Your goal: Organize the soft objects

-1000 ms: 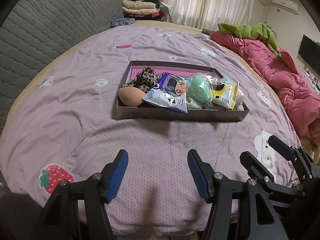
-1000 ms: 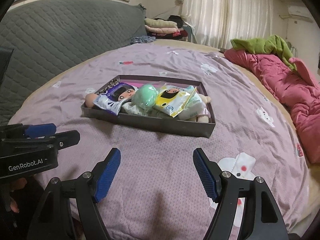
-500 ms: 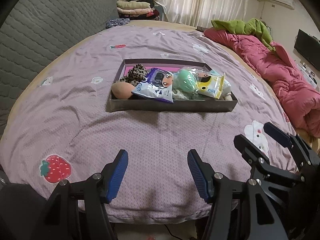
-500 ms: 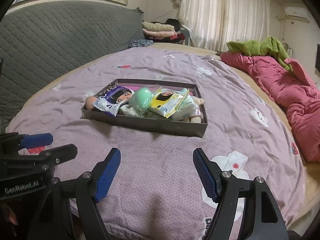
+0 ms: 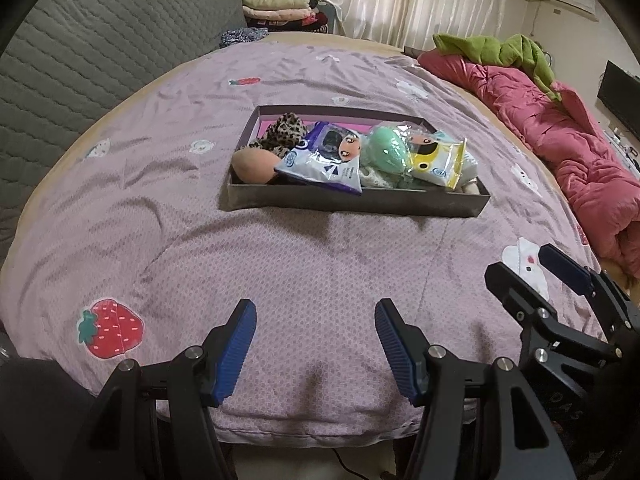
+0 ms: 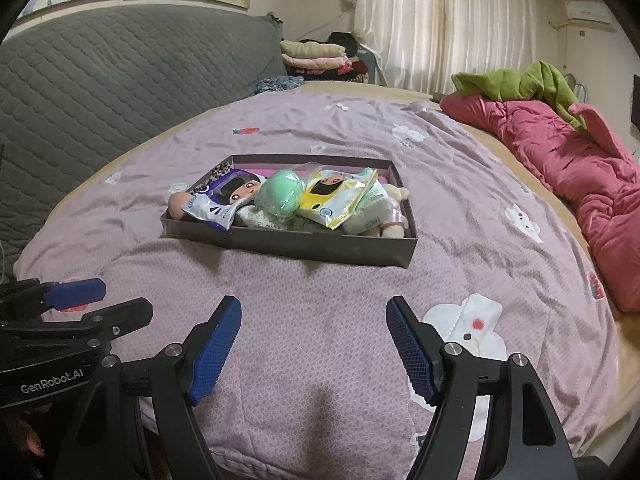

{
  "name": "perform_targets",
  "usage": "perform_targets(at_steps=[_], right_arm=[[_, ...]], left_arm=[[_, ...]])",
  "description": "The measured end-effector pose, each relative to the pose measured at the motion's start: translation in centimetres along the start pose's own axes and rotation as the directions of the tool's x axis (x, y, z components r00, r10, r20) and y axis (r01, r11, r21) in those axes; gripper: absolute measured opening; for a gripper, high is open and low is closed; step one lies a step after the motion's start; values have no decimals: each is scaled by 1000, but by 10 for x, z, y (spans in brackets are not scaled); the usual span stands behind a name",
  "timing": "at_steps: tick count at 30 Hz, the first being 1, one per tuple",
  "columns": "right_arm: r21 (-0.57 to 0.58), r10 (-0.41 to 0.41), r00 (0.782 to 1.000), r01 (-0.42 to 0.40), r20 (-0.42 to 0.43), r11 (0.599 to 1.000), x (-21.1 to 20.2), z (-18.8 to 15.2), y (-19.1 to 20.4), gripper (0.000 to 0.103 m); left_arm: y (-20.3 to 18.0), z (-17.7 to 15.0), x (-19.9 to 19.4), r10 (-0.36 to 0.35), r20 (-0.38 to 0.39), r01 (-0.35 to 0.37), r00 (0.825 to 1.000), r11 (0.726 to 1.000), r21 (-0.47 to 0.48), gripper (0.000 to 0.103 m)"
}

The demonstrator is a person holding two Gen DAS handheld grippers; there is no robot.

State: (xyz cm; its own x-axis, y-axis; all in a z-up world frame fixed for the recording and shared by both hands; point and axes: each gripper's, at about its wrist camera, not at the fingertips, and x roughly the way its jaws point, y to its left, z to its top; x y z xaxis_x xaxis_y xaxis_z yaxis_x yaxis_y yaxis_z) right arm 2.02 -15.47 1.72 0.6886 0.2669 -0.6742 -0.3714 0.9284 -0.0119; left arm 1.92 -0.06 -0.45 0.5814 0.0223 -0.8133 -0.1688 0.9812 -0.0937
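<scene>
Doll [image 6: 394,216] — half-hidden under packets [image 6: 340,196]

Most of the plush doll [image 6: 394,216] lies buried under the wipe packets [image 6: 340,196]; the leopard-print item [image 5: 282,132] at the box's ten o'clock corner is half covered too.

A lived-in home bedroom: ahead of the grippers spreads a bed under a lilac cartoon-print bedspread [image 5: 200,220], a grey quilted headboard [image 6: 100,72] to the left, a crumpled pink duvet [image 5: 560,152] to the right, folded clothes [image 6: 316,58] and white curtains [image 6: 440,32] beyond.
</scene>
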Motion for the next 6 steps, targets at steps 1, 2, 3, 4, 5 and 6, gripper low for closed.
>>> perform_targets(at_steps=[1, 2, 3, 4, 5, 6], right_arm=[[1, -1, 1000, 1, -1, 1000, 1, 0, 0, 76], [2, 1, 1000, -1, -3, 1000, 1, 0, 0, 76], [4, 3, 1000, -3, -5, 1000, 2, 0, -1, 76], [7, 2, 1000, -2, -6, 1000, 3, 0, -1, 76], [10, 2, 1000, -2, -8, 1000, 4, -1, -2, 76], [17, 5, 1000, -5, -12, 1000, 5, -1, -3, 76]], left_arm=[[0, 0, 1, 0, -3, 0, 1000, 1000, -1, 61], [1, 0, 2, 0, -5, 0, 1000, 1000, -1, 61], [2, 0, 3, 1, -7, -1, 1000, 1000, -2, 61], [2, 0, 5, 1, -9, -1, 1000, 1000, -3, 61], [3, 0, 6, -1, -10, 1, 1000, 1000, -3, 61], [4, 0, 7, -2, -12, 2, 1000, 1000, -5, 61]])
